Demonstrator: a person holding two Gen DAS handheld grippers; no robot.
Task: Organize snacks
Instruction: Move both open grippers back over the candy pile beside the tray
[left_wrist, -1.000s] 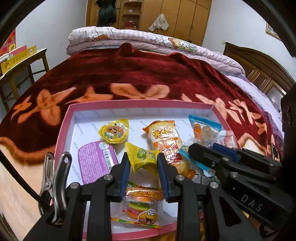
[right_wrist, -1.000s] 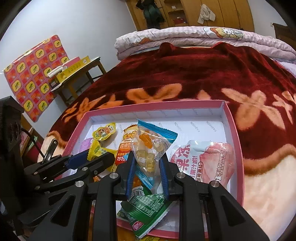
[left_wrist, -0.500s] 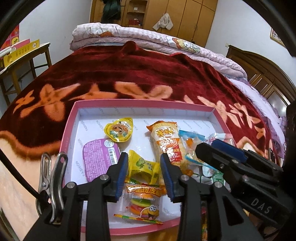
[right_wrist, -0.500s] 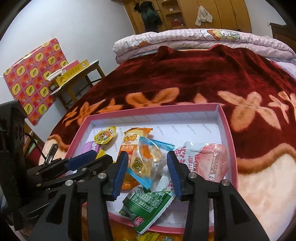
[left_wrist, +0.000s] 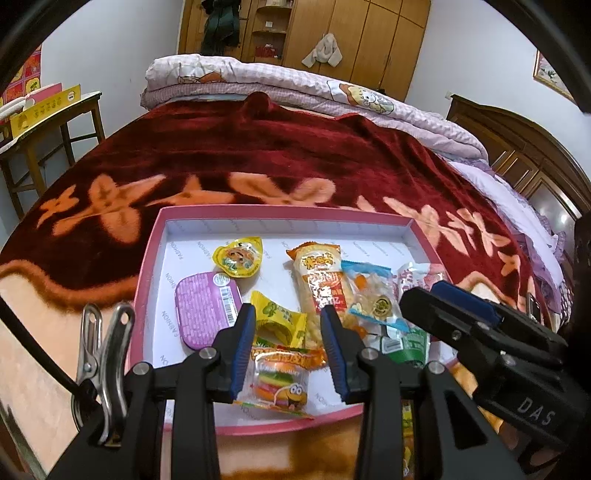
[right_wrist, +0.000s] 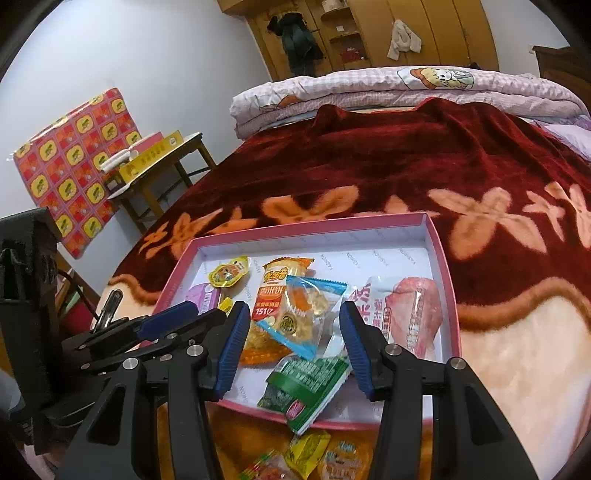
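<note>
A pink-rimmed, white-lined box (left_wrist: 147, 280) sits on a dark red blanket (left_wrist: 258, 147) patterned with orange flowers; upper left in the right wrist view, a red-and-yellow checked board (right_wrist: 74, 170).

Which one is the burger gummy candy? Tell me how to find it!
Look in the pink box lying on the red flowered blanket. Go to the box's near edge, just below the little yellow packet. The burger gummy is the clear wrapper showing a striped burger and a yellow cartoon face with big eyes.
</note>
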